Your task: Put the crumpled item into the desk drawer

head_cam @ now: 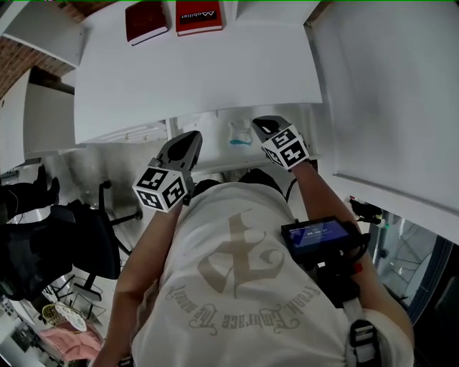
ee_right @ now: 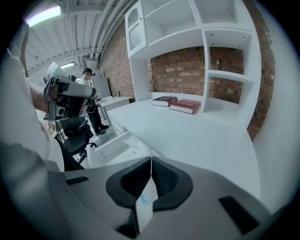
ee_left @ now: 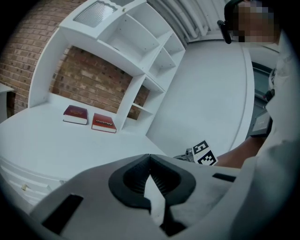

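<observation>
The crumpled item point(head_cam: 240, 134), white with a blue mark, shows in the open desk drawer point(head_cam: 215, 123) below the desk's front edge. My right gripper point(head_cam: 257, 124) hovers just right of it, jaws shut tip to tip point(ee_right: 151, 159). A white patch with blue shows through the slit behind the tips, and I cannot tell whether it is pinched. My left gripper point(head_cam: 193, 137) hangs left of the drawer, its jaws also closed point(ee_left: 150, 157) with only white background behind them. The drawer point(ee_right: 112, 146) sits low left in the right gripper view.
The white desk top point(head_cam: 201, 72) carries two red books point(head_cam: 147, 21) point(head_cam: 199, 16) at its back. A white side panel point(head_cam: 387, 93) stands to the right. A black office chair point(head_cam: 86, 244) is on the floor at the left. Shelves point(ee_right: 220, 51) rise behind the desk.
</observation>
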`<state>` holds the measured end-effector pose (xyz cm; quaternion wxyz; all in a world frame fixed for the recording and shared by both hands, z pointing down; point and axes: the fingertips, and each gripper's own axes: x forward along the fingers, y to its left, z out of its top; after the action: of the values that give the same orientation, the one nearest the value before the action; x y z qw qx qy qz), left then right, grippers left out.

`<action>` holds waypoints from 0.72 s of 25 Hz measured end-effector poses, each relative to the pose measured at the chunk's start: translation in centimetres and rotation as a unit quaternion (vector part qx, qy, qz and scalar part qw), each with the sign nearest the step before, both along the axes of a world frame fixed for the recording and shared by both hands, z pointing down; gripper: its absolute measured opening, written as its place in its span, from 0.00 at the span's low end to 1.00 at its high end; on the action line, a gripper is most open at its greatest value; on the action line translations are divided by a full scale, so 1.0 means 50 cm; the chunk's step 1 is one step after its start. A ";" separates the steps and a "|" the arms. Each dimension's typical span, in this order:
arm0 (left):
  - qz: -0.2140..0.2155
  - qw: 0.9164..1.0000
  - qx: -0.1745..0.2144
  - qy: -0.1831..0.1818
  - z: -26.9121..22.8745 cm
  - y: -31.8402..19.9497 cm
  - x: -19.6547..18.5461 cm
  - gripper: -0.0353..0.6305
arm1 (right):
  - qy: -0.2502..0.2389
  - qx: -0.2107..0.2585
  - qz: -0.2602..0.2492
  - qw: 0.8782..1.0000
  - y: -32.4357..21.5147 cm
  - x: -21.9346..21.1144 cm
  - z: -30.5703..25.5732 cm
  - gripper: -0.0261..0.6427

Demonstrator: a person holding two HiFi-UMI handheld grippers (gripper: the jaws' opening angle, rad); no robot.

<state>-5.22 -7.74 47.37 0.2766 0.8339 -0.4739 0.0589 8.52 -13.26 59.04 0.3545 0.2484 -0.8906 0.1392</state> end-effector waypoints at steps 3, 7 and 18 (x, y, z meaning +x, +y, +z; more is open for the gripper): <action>0.023 1.000 0.018 -0.008 -0.022 -0.004 0.016 0.09 | -0.029 0.015 0.021 0.999 0.000 -0.002 -0.051 0.08; 0.048 0.998 0.032 -0.017 -0.030 -0.003 0.035 0.09 | -0.068 0.030 0.046 0.996 -0.002 -0.003 -0.105 0.08; 0.096 0.995 0.032 -0.015 -0.020 0.040 0.056 0.09 | -0.159 0.048 0.115 0.979 0.045 0.016 -0.209 0.07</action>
<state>-2.42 -5.76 46.36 0.2353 0.8830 -0.3977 0.0822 9.30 -10.99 48.60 0.1774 0.3406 -0.9068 0.1739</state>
